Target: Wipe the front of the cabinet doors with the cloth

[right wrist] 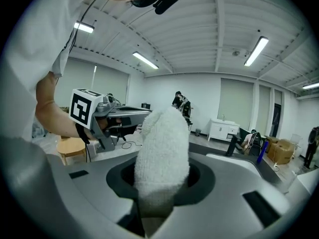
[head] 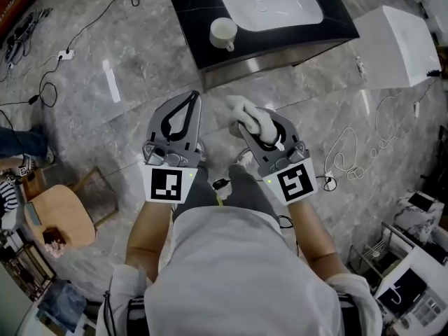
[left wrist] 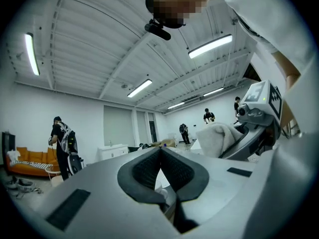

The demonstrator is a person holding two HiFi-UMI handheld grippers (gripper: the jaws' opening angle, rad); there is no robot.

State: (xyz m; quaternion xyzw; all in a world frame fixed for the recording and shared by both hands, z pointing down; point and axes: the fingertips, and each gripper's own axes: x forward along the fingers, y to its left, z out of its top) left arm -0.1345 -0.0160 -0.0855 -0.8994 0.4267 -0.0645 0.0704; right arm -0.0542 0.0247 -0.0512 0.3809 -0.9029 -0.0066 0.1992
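Note:
In the head view the cabinet [head: 280, 60] stands ahead of me, with a black top and a white sink [head: 269, 5]; only a narrow strip of its front shows. My right gripper [head: 246, 121] is shut on a white fluffy cloth [head: 250, 114] and is held over the floor short of the cabinet. In the right gripper view the cloth [right wrist: 162, 153] bulges up between the jaws. My left gripper [head: 194, 96] is beside it on the left, shut with nothing in it. In the left gripper view the black pads [left wrist: 149, 171] meet at the tip.
A white cup [head: 224, 32] sits on the cabinet's black top beside the sink. A white box [head: 399, 44] stands to the right of the cabinet. Cables [head: 350, 152] lie on the grey floor at the right and far left. A wooden chair [head: 59, 215] is at my left.

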